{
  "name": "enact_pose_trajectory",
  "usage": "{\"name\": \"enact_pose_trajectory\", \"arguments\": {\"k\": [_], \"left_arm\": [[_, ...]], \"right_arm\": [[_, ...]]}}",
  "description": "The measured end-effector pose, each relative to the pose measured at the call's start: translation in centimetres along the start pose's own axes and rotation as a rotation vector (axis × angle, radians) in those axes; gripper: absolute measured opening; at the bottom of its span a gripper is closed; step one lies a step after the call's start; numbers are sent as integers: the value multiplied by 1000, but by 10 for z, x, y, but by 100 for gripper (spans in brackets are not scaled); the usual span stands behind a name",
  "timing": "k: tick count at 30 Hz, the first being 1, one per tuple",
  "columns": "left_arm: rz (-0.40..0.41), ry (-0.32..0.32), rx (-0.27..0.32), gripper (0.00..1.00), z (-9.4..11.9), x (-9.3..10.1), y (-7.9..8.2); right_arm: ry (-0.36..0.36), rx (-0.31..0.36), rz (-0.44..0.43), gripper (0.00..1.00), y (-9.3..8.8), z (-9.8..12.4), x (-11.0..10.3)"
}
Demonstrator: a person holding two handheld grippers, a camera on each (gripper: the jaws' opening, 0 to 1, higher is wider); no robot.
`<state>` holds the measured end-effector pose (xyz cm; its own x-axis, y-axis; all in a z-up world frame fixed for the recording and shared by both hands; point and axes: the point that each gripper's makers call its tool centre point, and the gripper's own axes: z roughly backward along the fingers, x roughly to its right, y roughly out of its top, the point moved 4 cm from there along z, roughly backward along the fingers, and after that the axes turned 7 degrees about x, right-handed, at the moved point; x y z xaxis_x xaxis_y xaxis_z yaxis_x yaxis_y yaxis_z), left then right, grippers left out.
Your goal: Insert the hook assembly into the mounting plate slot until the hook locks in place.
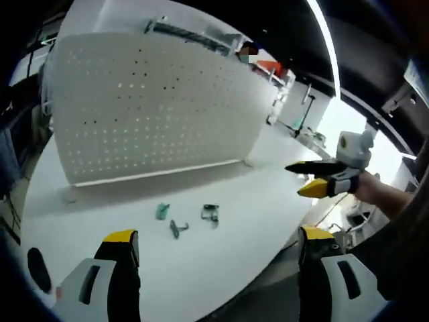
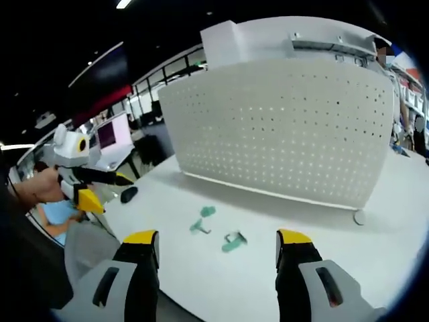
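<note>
A white pegboard mounting plate [image 1: 154,114] [image 2: 281,127] stands upright on the white table [image 1: 255,201] [image 2: 375,261]. Three small green hook pieces lie on the table in front of it: one [image 1: 163,211] [image 2: 208,211], a second [image 1: 177,228] [image 2: 198,228] and a third [image 1: 210,213] [image 2: 233,241]. My left gripper [image 1: 218,240] [image 2: 110,191] is open and holds nothing, short of the hooks near the table's edge. My right gripper [image 2: 216,238] [image 1: 299,180] is also open and bare, hovering off the table's other side. Neither touches a hook.
A small black oval object [image 1: 37,268] [image 2: 129,194] lies on the table near the edge. The pegboard rests on round feet [image 2: 360,217] [image 1: 249,161]. A person's hand [image 2: 41,188] holds the left gripper. Desks and screens stand in the room behind.
</note>
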<state>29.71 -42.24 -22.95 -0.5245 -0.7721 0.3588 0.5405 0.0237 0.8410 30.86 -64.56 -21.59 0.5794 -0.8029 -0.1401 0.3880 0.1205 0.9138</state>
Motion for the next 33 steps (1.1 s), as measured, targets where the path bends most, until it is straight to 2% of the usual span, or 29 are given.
{"name": "enact_pose_trajectory", "arguments": {"k": [2,5,13,15,18,19,24,29,30,33], "left_arm": [[11,6,-6,100,-6,-3,-5],[22,17,-49,99,-15,-9,-19],[21,29,-79,99,-32,-13,-33],[8,33,-93,98,-39,-16,-37],[-87,50,-104,100,-53,-27,-43],[-94,47,-138,99,-58,-28,-50],[-104,16,-185,94,-80,-34,-67],[-130,53,-176,90,-97,-46,-74],[-119,56,-199,88,-101,-49,-78],[-115,47,-204,84,-108,-49,-80]], "right_arm": [[3,-8,7,71,-1,-1,-1],[6,-11,4,71,-1,-1,-1],[7,-37,-4,71,-10,-3,-1],[6,-42,-4,71,-11,-3,0],[5,-46,-10,71,-13,-4,0],[6,-49,-10,71,-14,-4,1],[1,-60,-22,71,-19,-4,3],[-10,-67,-33,71,-23,-3,8],[-10,-71,-34,71,-24,-3,8],[-11,-78,-35,70,-25,-3,8]]}}
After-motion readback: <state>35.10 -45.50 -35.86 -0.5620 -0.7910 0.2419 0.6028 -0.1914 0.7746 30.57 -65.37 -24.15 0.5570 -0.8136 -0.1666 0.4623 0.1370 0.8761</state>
